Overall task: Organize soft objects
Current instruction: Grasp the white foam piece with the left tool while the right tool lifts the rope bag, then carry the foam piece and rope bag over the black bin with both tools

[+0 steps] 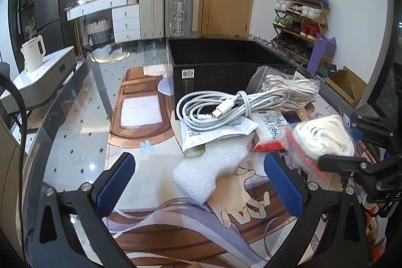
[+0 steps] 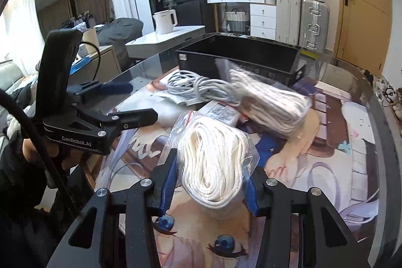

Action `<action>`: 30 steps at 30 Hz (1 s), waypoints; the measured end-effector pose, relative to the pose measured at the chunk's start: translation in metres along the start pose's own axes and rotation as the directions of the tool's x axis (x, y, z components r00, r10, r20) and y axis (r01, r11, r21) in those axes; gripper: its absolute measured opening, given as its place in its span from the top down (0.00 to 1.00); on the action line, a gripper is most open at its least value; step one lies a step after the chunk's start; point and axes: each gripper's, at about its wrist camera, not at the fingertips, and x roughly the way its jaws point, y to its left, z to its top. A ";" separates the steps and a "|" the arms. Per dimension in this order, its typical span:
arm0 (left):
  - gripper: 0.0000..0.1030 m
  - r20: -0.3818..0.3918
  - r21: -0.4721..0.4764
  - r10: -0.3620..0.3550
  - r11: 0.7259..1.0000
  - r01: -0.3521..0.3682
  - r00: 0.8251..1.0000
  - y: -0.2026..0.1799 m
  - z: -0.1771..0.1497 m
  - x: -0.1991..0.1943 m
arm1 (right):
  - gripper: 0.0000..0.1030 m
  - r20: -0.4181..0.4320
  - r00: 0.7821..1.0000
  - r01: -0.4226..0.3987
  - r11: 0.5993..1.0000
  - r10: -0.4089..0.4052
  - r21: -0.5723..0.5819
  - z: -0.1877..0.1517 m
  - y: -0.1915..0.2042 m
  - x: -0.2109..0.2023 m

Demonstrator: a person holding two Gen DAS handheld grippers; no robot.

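**Bagged rope coil clamped in right gripper; black bin is the likely drop**

Left to right across the table:

- Left gripper (image 1: 198, 182): jaws apart, nothing between them, hanging over the printed desk mat (image 1: 140, 122). White foam block (image 1: 208, 170) lies just ahead of its fingers. Idle for now.
- White USB cable (image 1: 213, 107): loose coil on a paper pouch, resting against the front wall of the black bin (image 1: 226, 59). Bin looks empty from what shows.
- Second rope bundle (image 2: 271, 104): bagged, lying beside the cable, right in front of the bin.
- Bagged rope coil (image 2: 213, 162): clear zip bag with red seal, between the blue pads (image 2: 167, 190) of the right gripper (image 2: 211, 190). Pads press in on both sides of the bag. Whether it has cleared the mat can't be told.

Step, as judged: first item picked, transport pending.

Next move needs: lift clear of the second rope bundle, carry over the bin's near wall, release inside. Bag film is slippery and the coil squashes, so the grip could slide; keep the carry smooth.
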 end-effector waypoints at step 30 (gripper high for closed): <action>0.69 -0.008 0.152 -0.047 0.987 0.047 0.999 -0.019 -0.019 -0.028 | 0.55 0.041 0.999 0.005 1.000 -0.006 0.025 0.006 0.001 -0.009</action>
